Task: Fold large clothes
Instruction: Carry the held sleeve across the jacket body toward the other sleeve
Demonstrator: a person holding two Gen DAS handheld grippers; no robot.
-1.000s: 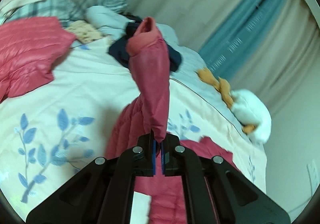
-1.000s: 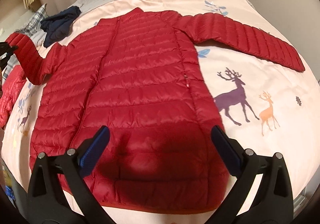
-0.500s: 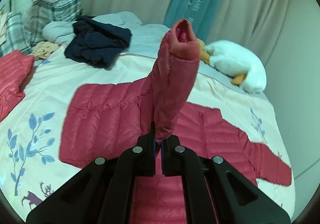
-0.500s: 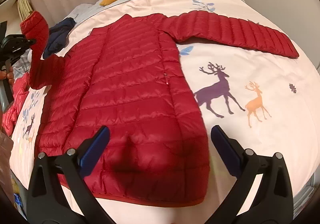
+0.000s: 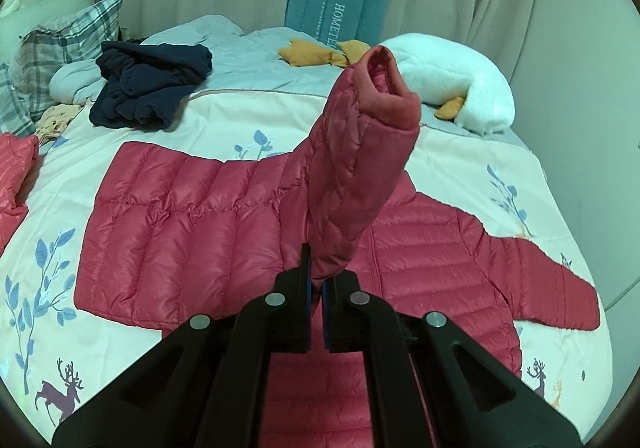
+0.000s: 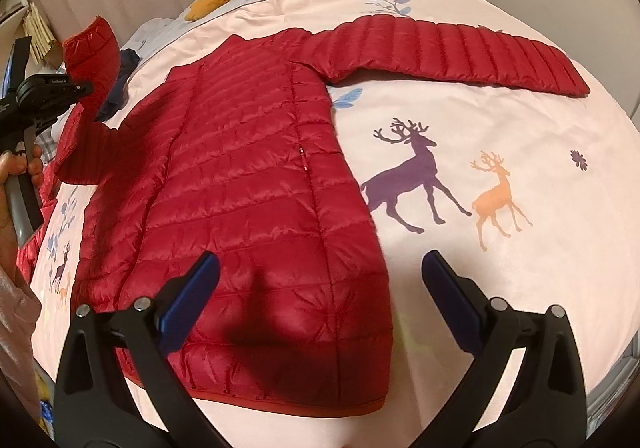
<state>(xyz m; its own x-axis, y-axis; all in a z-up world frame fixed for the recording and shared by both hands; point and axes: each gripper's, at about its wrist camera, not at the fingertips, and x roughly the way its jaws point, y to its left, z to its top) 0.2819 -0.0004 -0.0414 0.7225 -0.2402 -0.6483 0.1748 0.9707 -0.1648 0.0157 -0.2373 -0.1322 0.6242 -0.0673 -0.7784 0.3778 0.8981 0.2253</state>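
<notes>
Red quilted jacket [image 6: 248, 184] lies flat on the bed [image 6: 520, 152]; the left tool [image 5: 316, 280], clamped on its sleeve [image 5: 352, 168], has carried it inward over the body, starting the fold, while the right tool [image 6: 320, 304] hangs wide, empty.

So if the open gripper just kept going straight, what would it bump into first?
Most likely the bottom of the red puffy jacket. The right gripper hangs open, pointing down at the jacket's lower edge, with nothing between. Depth is hard to judge, so it could land on the pink bedspread beside it.
</notes>
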